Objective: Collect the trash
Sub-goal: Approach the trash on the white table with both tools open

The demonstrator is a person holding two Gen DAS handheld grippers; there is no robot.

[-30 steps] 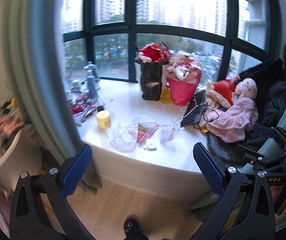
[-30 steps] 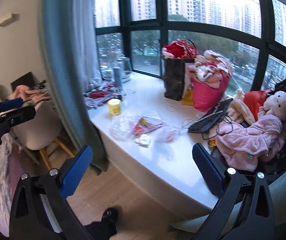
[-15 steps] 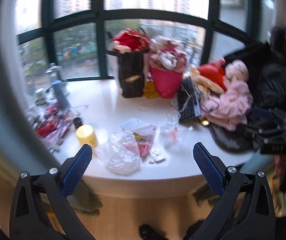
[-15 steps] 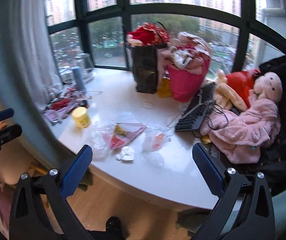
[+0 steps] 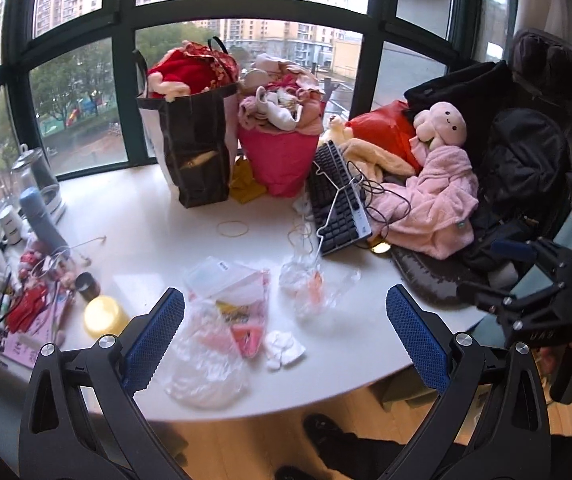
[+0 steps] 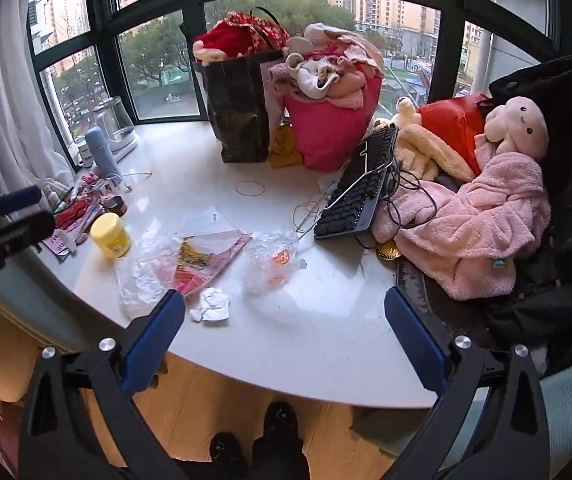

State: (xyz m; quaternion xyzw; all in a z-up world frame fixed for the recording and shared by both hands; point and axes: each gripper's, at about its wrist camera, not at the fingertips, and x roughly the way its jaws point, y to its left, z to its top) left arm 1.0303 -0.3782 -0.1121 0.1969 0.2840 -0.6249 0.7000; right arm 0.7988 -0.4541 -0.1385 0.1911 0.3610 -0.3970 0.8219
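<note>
Trash lies near the front of a white window-ledge table (image 5: 146, 216) (image 6: 318, 320): a large clear plastic bag (image 5: 202, 360) (image 6: 142, 276), a pink printed wrapper (image 5: 242, 316) (image 6: 206, 256), a crumpled clear bag with orange inside (image 5: 310, 284) (image 6: 270, 260), and a white tissue wad (image 5: 284, 350) (image 6: 212, 304). My left gripper (image 5: 286, 332) is open above the front edge, over the wrapper and tissue. My right gripper (image 6: 284, 330) is open too, just short of the tissue. Neither holds anything.
A yellow-lidded jar (image 5: 100, 316) (image 6: 110, 234), a black keyboard (image 5: 336, 200) (image 6: 362, 192) with cables, a black bag (image 5: 198, 140), a pink bag of clothes (image 5: 282, 148), pink plush toys (image 5: 438, 168), a blue bottle (image 5: 40, 216) and small clutter at left crowd the table. Wood floor lies below.
Both grippers have moved in toward the table, so the trash now sits larger and closer between the fingers. The curtain has slid out of the left side of both views.
</note>
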